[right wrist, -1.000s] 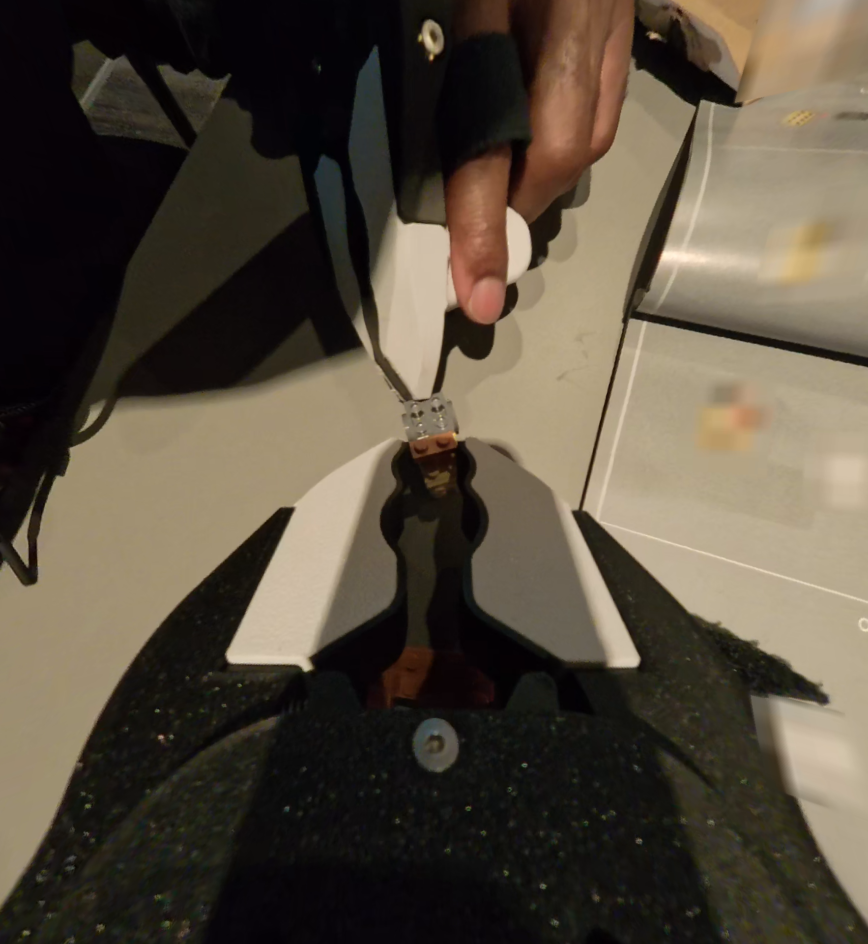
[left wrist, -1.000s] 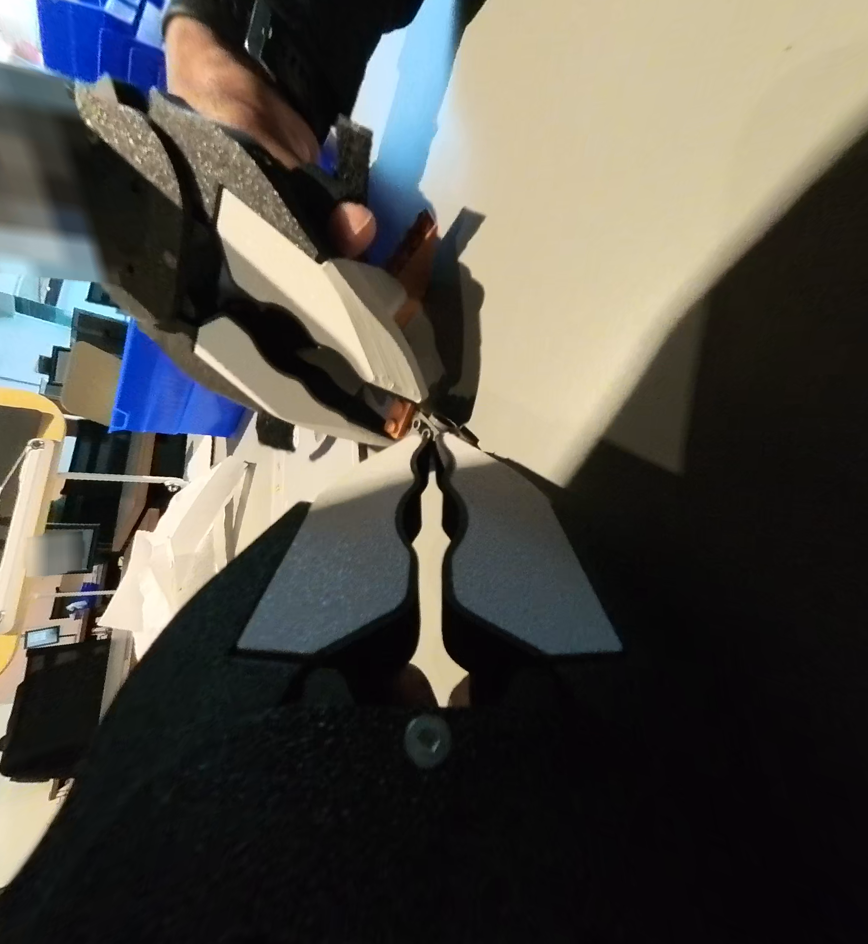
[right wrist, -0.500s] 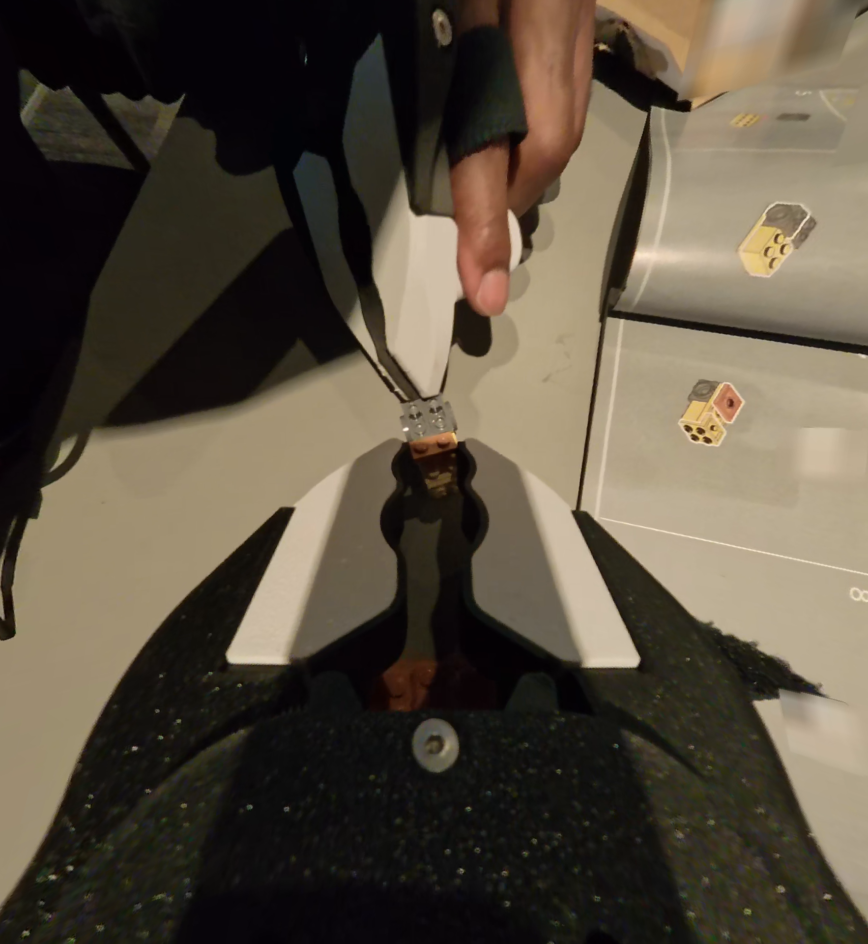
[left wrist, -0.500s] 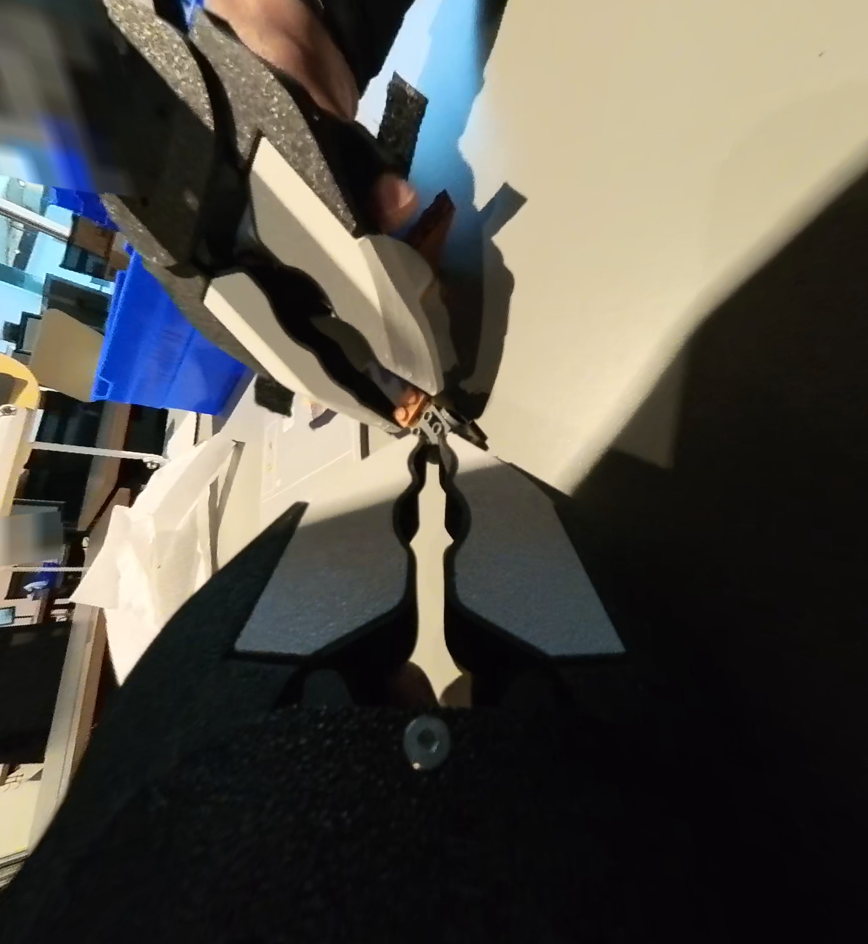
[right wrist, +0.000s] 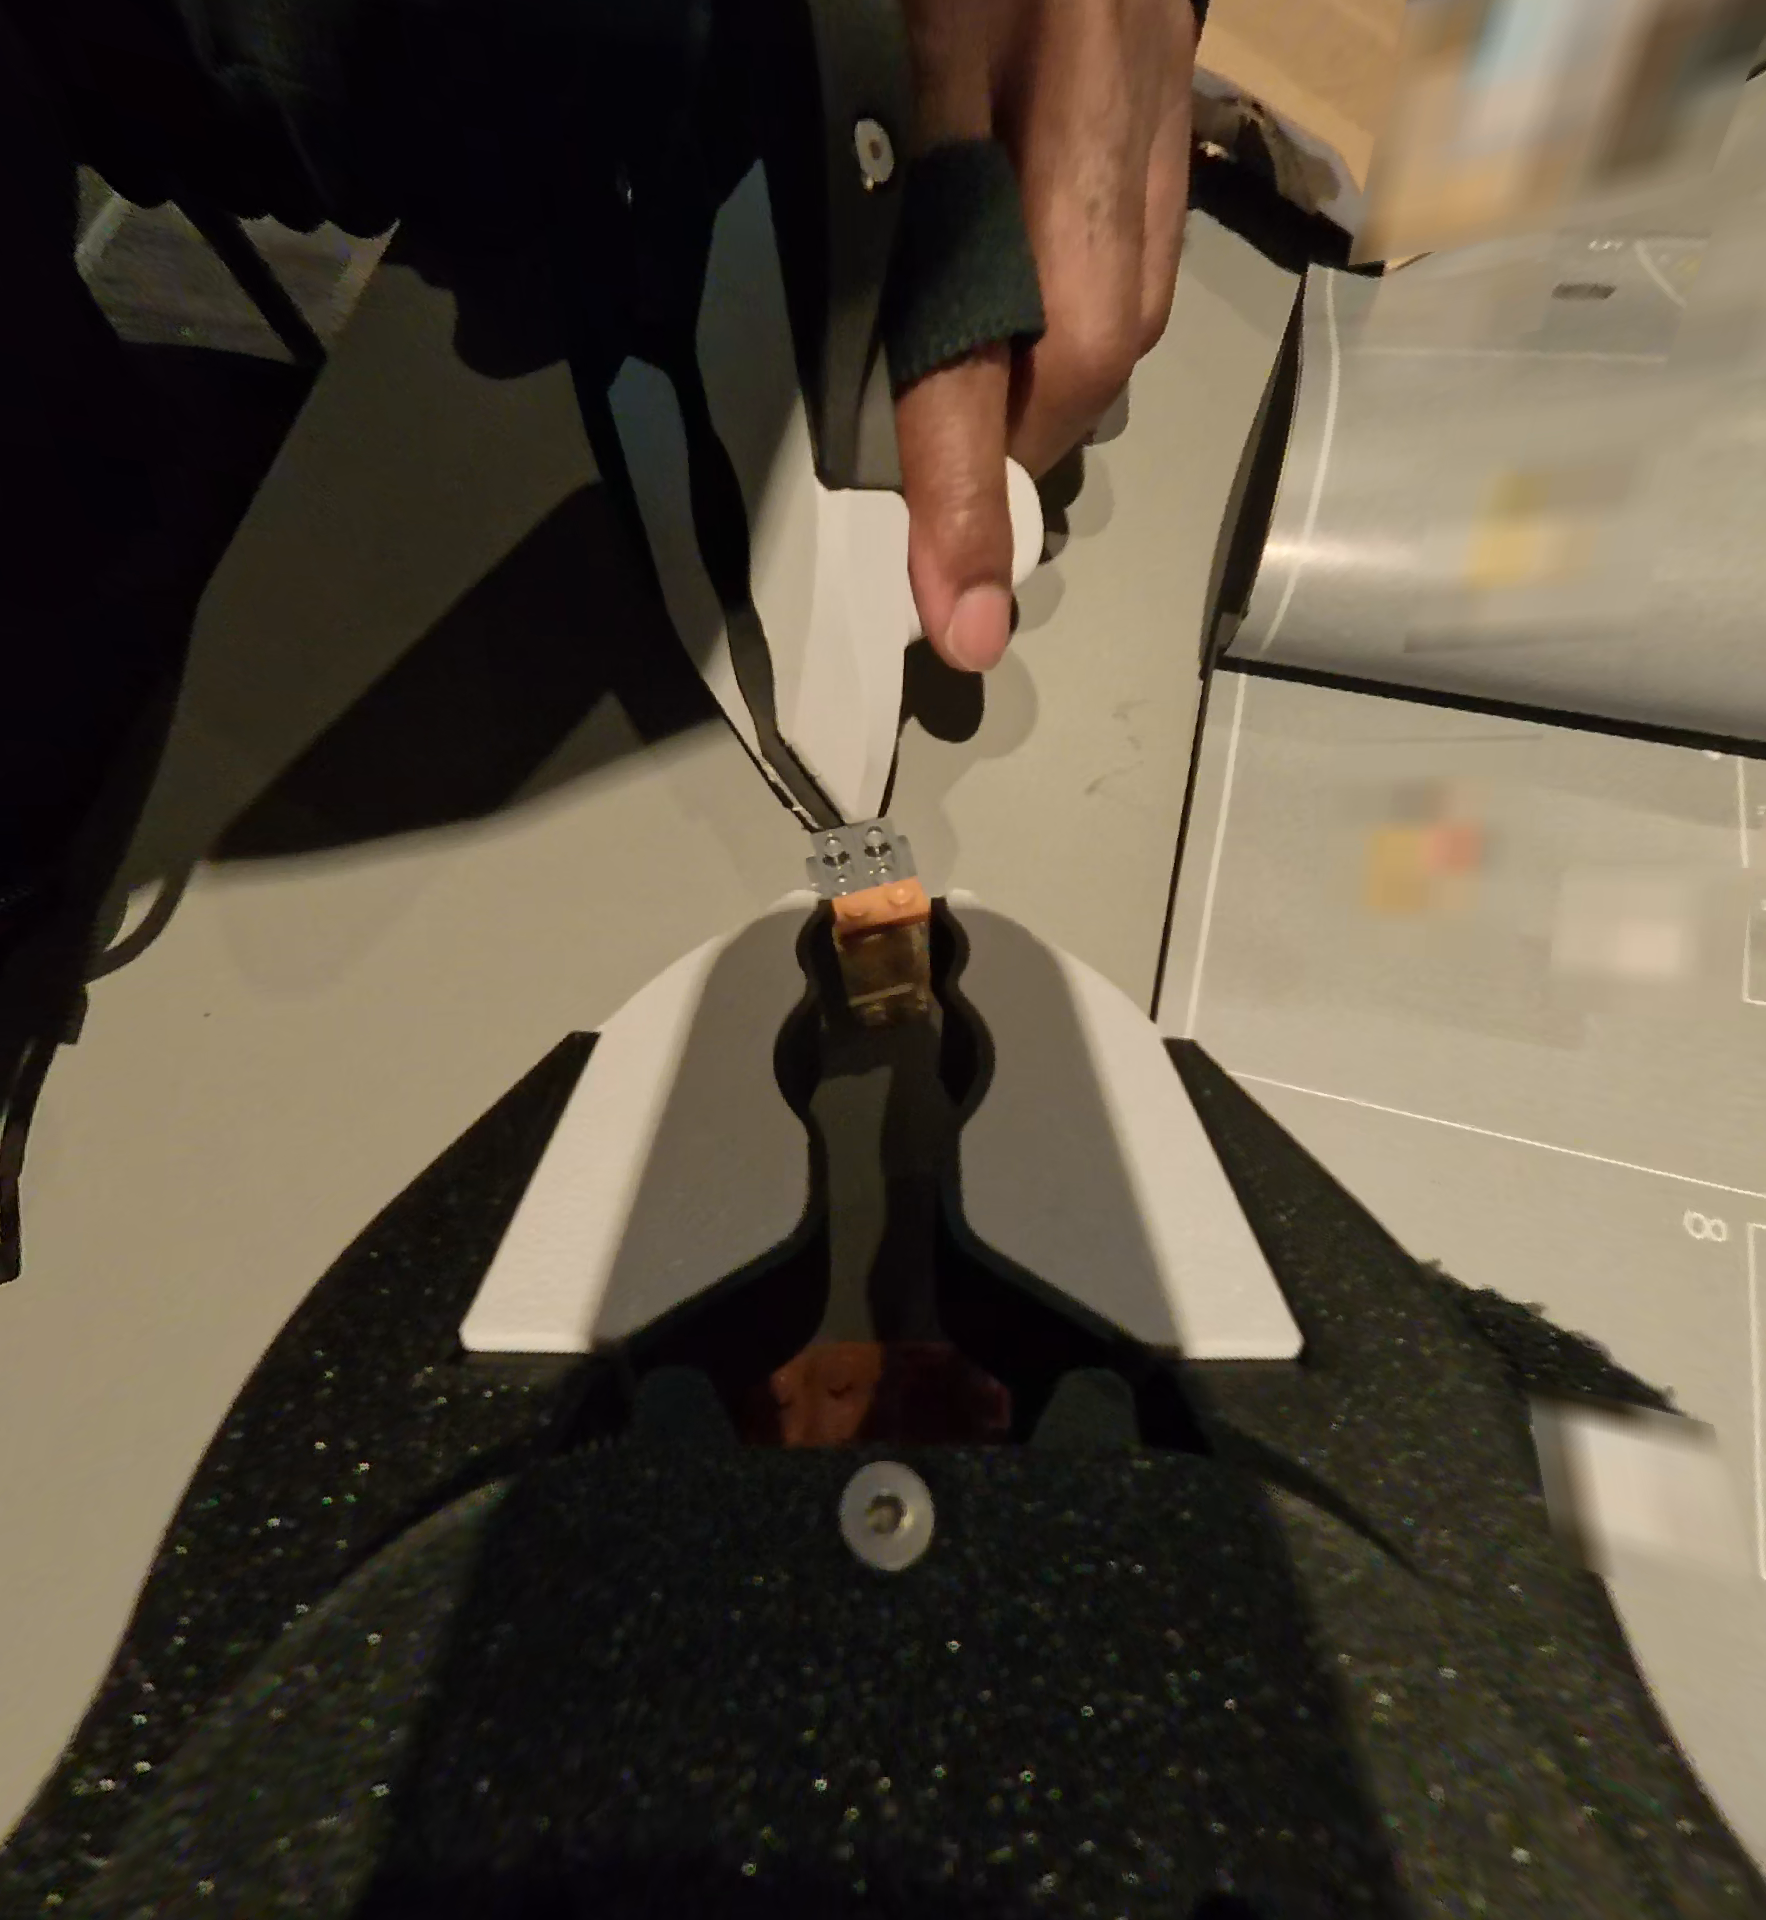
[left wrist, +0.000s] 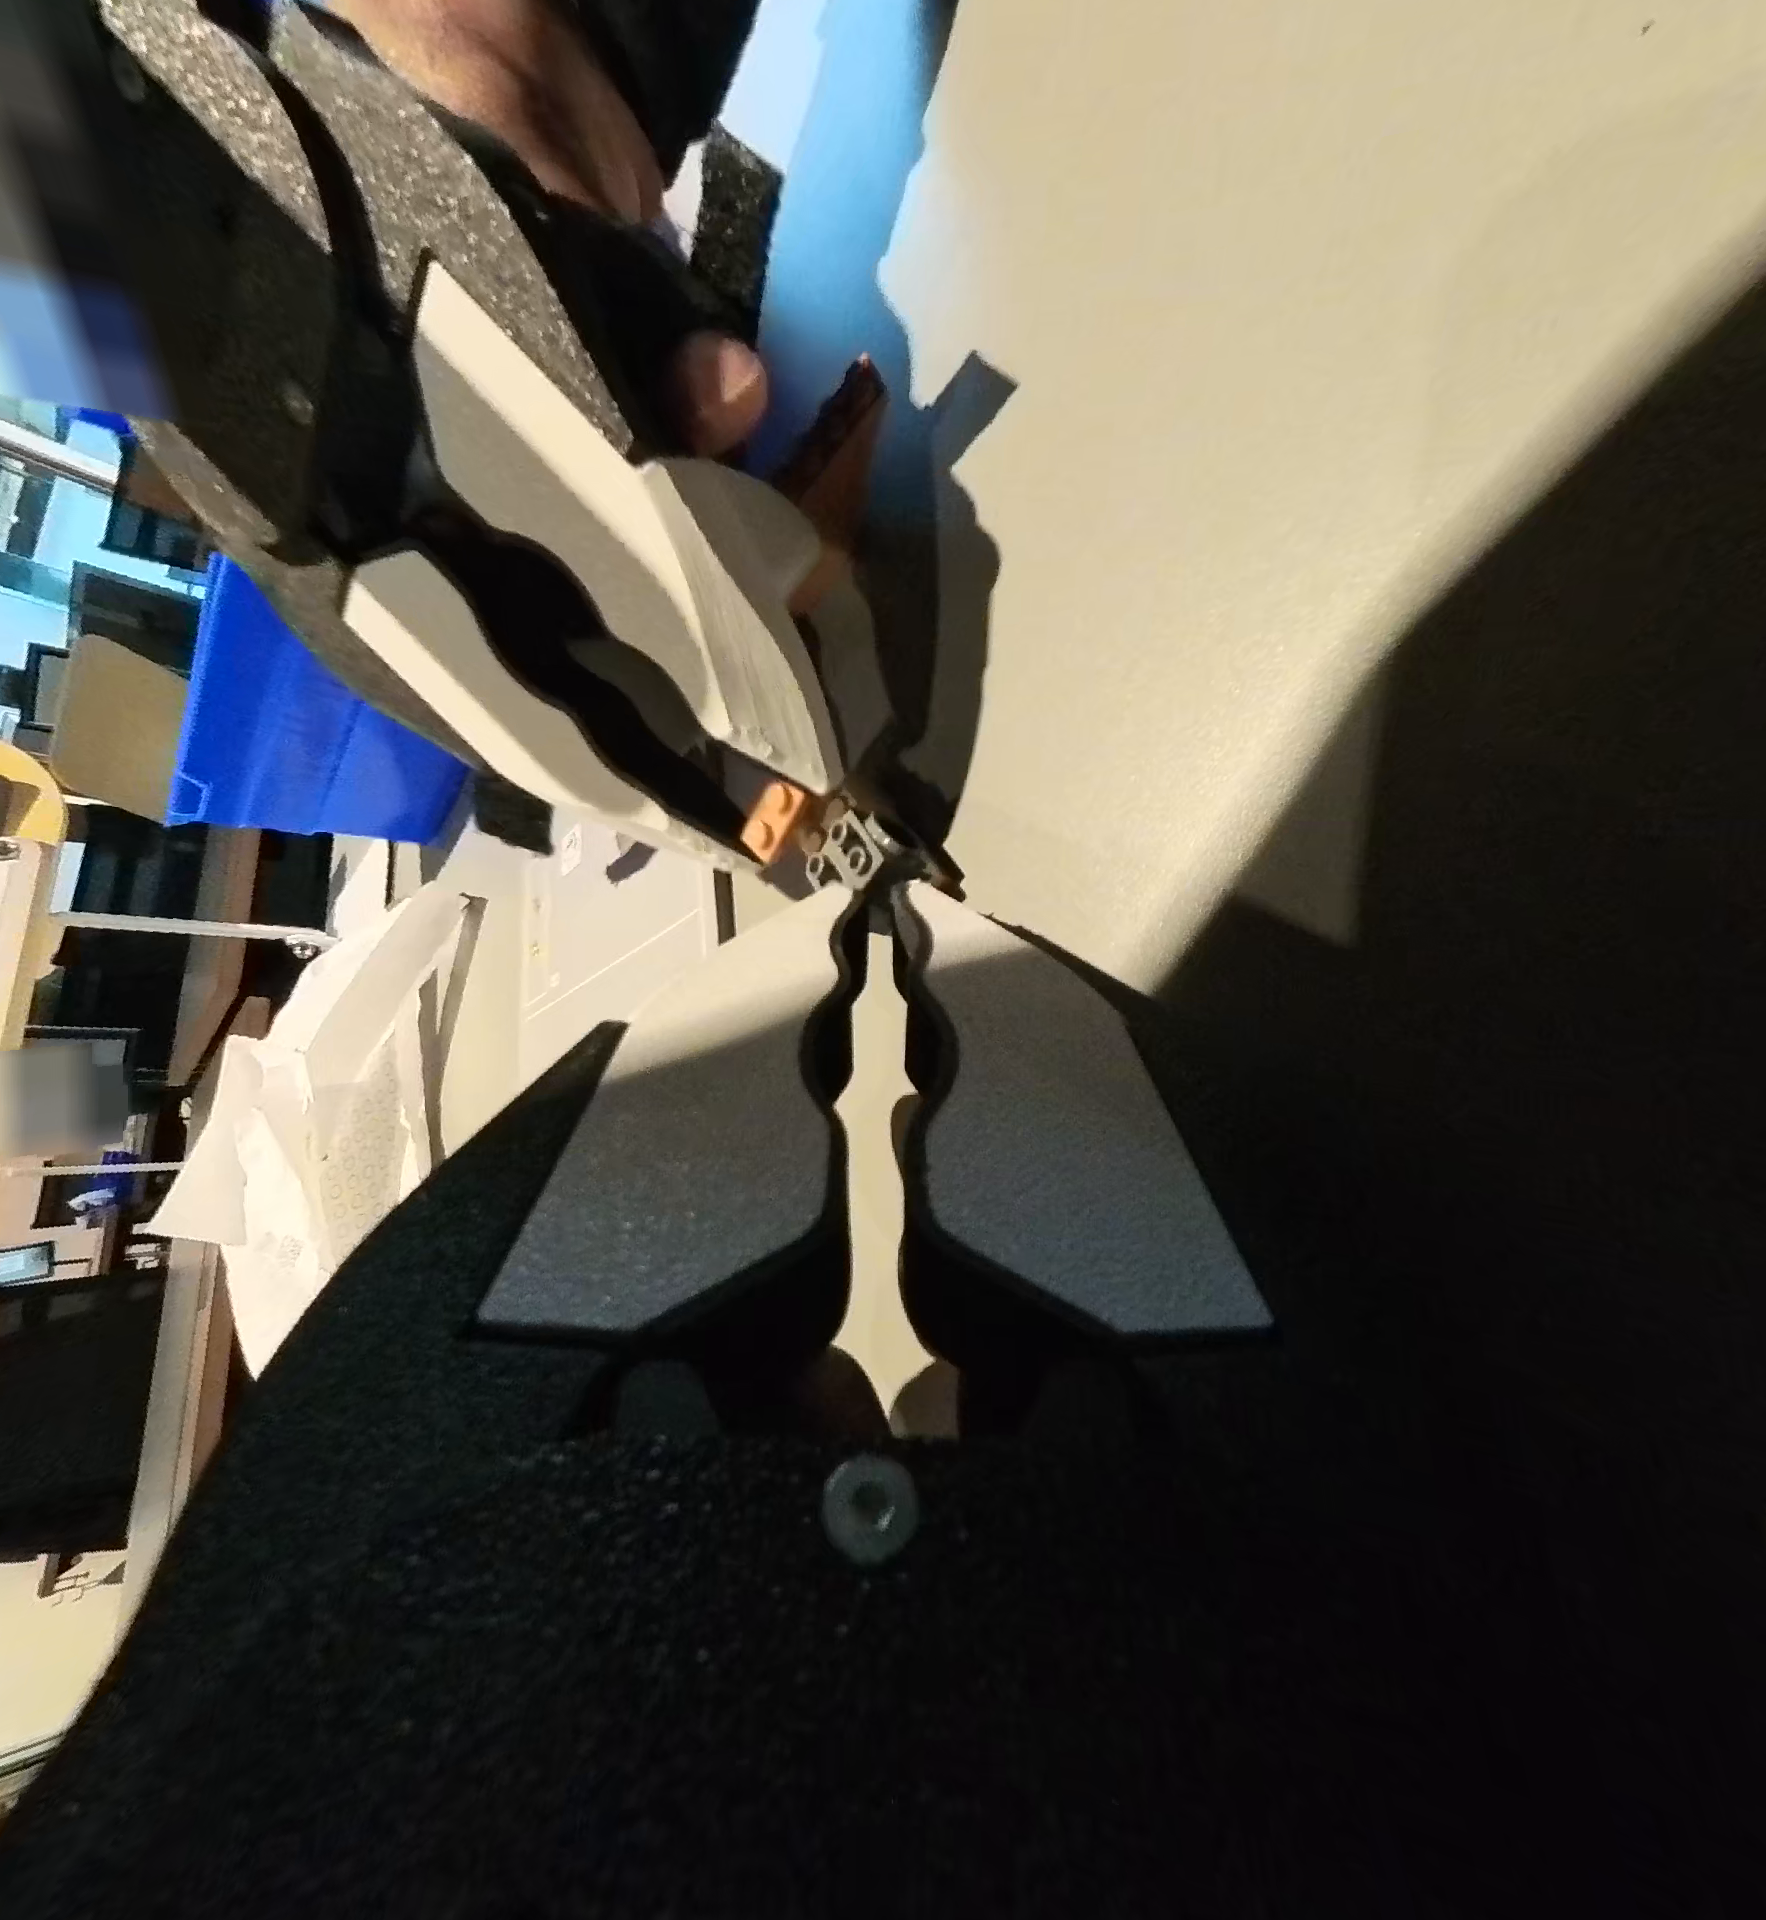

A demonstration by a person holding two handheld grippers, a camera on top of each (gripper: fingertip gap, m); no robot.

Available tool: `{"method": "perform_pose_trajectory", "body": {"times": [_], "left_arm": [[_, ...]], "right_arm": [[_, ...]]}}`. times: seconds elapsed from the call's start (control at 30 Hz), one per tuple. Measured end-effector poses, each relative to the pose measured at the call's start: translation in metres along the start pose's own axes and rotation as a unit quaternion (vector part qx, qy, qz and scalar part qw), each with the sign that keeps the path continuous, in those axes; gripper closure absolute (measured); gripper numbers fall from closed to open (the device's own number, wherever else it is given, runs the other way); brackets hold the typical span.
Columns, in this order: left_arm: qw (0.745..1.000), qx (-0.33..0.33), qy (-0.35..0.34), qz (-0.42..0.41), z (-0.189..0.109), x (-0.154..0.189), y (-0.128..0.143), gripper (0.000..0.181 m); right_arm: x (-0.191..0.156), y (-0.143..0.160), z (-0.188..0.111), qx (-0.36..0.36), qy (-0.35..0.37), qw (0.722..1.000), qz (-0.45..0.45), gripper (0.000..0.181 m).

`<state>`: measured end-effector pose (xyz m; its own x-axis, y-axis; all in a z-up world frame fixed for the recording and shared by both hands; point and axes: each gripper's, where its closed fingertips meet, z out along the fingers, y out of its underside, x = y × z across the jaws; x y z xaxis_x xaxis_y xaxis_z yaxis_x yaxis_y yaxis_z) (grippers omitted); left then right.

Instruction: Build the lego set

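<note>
My right gripper [right wrist: 879, 925]: centre of the right wrist view, fingers drawn in on an orange brick [right wrist: 881, 906], with a tan piece just behind it between the fingers.
My left gripper [left wrist: 884, 906]: centre of the left wrist view, tips pinched almost together on a small grey brick [left wrist: 846, 854]; in the right wrist view it reaches down from the upper middle of the frame.
Where the pieces meet: just above centre in the right wrist view, the grey brick [right wrist: 863, 860] touches the far edge of the orange brick; whether it is pressed fully home I cannot tell.
Left-view check: the right gripper [left wrist: 806, 821] comes in from the upper left, the orange brick [left wrist: 777, 818] at its tip, right beside the grey one.
Done so far: I judge only a tiny sub-assembly exists, a few small pieces stacked in my grip.
Instruction booklet [right wrist: 1481, 987]: lies open on the grey table [right wrist: 443, 987] along the right side of the right wrist view, showing small pictured assemblies, blurred.
Still left: seating this joint firmly, then, I judge, nearly the whole build.
Loose parts: none visible on the table in either view.
White bag [left wrist: 339, 1091]: crumpled at the left of the left wrist view, contents not visible.
</note>
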<state>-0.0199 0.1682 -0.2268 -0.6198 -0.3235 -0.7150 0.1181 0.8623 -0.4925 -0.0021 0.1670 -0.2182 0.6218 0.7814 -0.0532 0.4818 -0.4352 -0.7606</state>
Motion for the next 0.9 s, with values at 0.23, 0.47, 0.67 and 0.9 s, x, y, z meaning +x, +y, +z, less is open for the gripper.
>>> {"method": "perform_pose_trajectory", "body": {"times": [0.23,0.47,0.67,0.9], "left_arm": [[1.000,0.000,0.000,0.000,0.000,0.000,0.000,0.178],[1.000,0.001,0.000,0.001,0.000,0.001,-0.001,0.179],[1.000,0.000,-0.001,0.002,0.000,0.001,-0.001,0.179],[1.000,0.001,-0.001,-0.006,-0.002,-0.001,-0.001,0.174]], "right_arm": [[-0.001,0.004,0.003,-0.014,-0.008,1.000,0.008,0.164],[-0.003,0.009,0.005,-0.027,-0.013,1.000,0.007,0.164],[-0.005,0.010,0.007,-0.036,-0.012,0.999,0.000,0.159],[-0.002,0.011,0.003,-0.035,-0.005,0.999,0.002,0.154]]}}
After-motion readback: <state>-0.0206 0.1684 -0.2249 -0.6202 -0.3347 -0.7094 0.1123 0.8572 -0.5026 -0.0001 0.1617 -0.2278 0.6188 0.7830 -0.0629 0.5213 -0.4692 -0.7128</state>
